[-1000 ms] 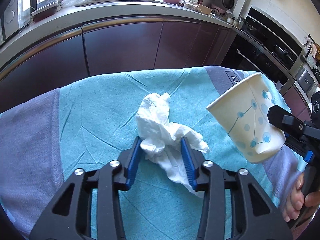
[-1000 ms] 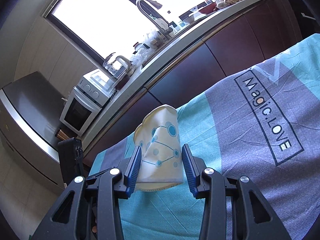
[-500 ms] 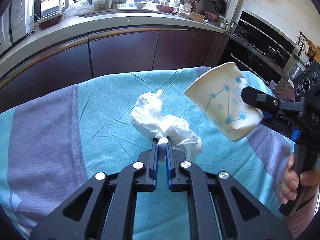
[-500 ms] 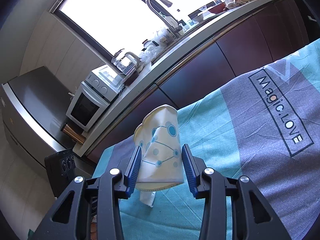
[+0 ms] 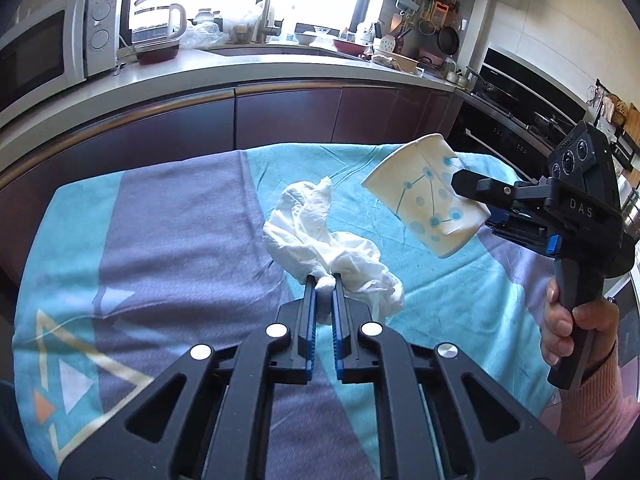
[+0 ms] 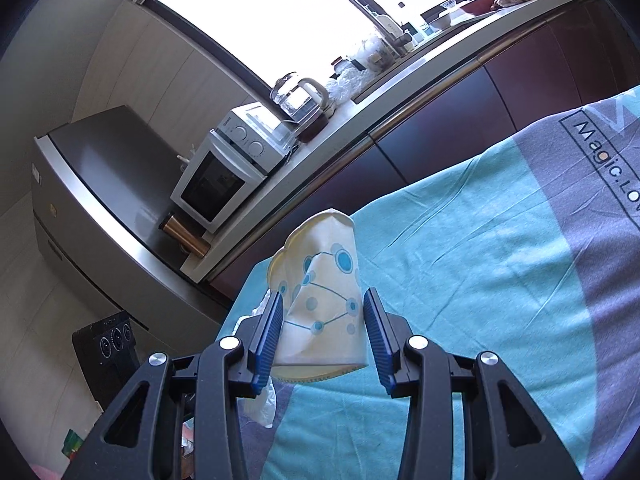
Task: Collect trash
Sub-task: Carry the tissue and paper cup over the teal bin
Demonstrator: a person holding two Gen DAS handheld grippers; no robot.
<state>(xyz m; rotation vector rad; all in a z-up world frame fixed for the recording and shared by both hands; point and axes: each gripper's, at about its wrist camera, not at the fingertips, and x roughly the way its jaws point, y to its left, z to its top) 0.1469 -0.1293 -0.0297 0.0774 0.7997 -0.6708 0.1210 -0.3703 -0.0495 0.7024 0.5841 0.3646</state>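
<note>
Kitchen counters (image 5: 224, 76) with dark cabinet fronts run behind a table draped in a teal and grey-purple cloth (image 5: 168, 240). From the left wrist camera, the left gripper (image 5: 324, 284) has its jaws drawn narrow, pinching a fold of the crumpled white tissue (image 5: 320, 232); most of the tissue bulges out ahead of the fingertips and spills to their right. Farther right of these jaws and a little ahead, clear of the cloth, a paper cup (image 5: 428, 200) printed with blue dots and lines hangs tilted, its mouth turned toward the left, held by the right gripper (image 5: 476, 204). A hand (image 5: 576, 332) in a pink sleeve wraps that gripper's handle. A microwave (image 5: 52, 52) and a kettle (image 5: 156, 20) stand on the counter far ahead to the left.

From the right wrist camera, the cup (image 6: 320, 304) sits between the right gripper's (image 6: 324, 312) blue pads, which stand partway apart and press its dented sides, its rim pointing ahead and away. Behind and below the left pad, a scrap of white tissue (image 6: 264, 404) shows. Teal cloth (image 6: 460, 280) spreads ahead and to the right, with printed lettering (image 6: 604, 160) at the far right.
</note>
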